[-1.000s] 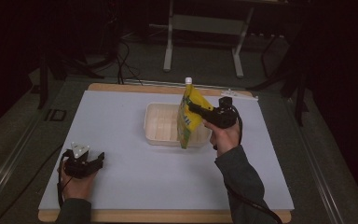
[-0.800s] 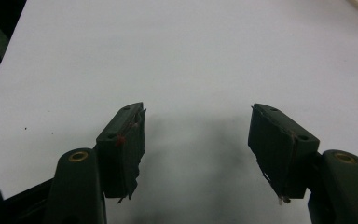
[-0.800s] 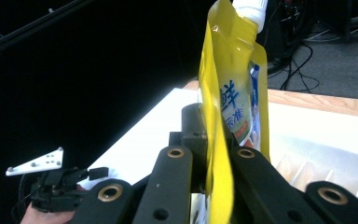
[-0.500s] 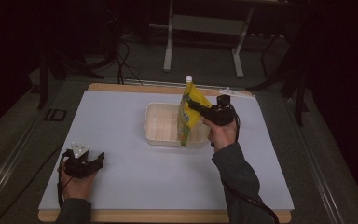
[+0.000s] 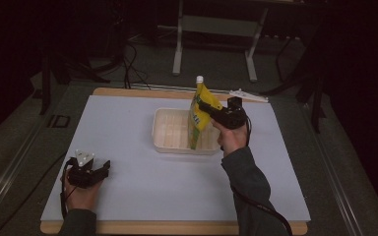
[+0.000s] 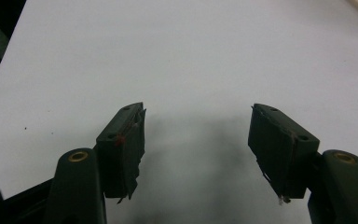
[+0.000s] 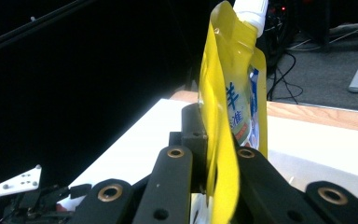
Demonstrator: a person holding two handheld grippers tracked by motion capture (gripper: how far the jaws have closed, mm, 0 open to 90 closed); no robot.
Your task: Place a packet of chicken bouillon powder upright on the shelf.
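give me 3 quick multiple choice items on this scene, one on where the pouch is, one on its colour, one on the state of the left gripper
1. Where is the pouch?
A. Lying flat on the white mat
B. Held upright over the right part of the cream tray
C. On the floor behind the table

2. What colour is the pouch mainly?
A. Yellow
B. Red
C. Black

3. How does the left gripper stand?
A. Shut on the pouch
B. Shut on nothing
C. Open, with nothing between its jaws

Answers:
1 B, the right gripper pinches it standing over the tray in the high view.
2 A, the right gripper view shows yellow film with a white spout.
3 C, the left gripper view shows bare mat between the spread jaws.
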